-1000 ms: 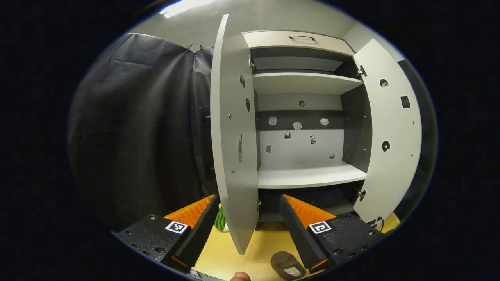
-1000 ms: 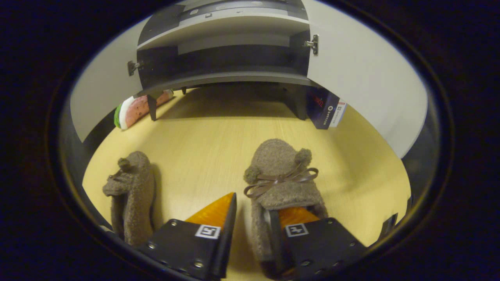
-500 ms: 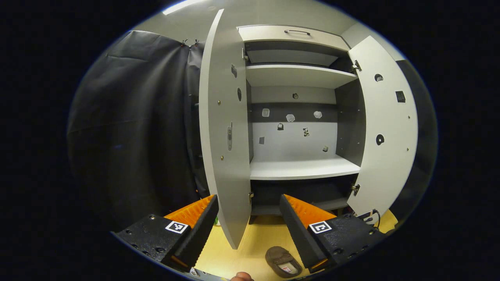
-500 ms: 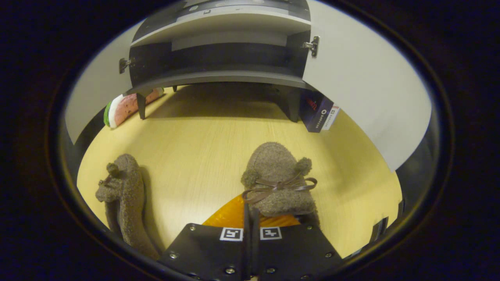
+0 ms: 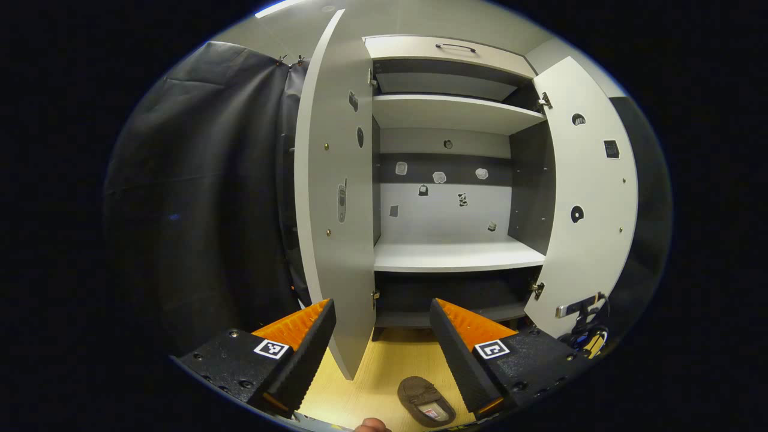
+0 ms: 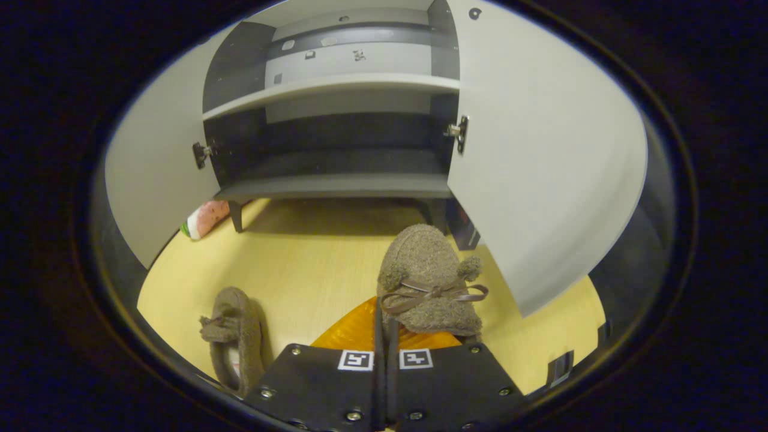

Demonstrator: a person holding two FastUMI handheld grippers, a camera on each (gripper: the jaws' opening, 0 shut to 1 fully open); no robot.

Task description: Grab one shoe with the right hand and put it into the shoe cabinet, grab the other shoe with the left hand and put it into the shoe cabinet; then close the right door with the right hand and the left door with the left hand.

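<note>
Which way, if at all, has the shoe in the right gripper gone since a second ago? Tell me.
Yes. The right gripper, shut on the shoe, has lifted it up off the floor toward the cabinet; the other shoe now sits lower and smaller.

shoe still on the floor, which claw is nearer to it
Left, as far as I can tell. The left claw hangs open just above the shoe on the floor; the right claw, shut on the other shoe, sits off to its side.
</note>
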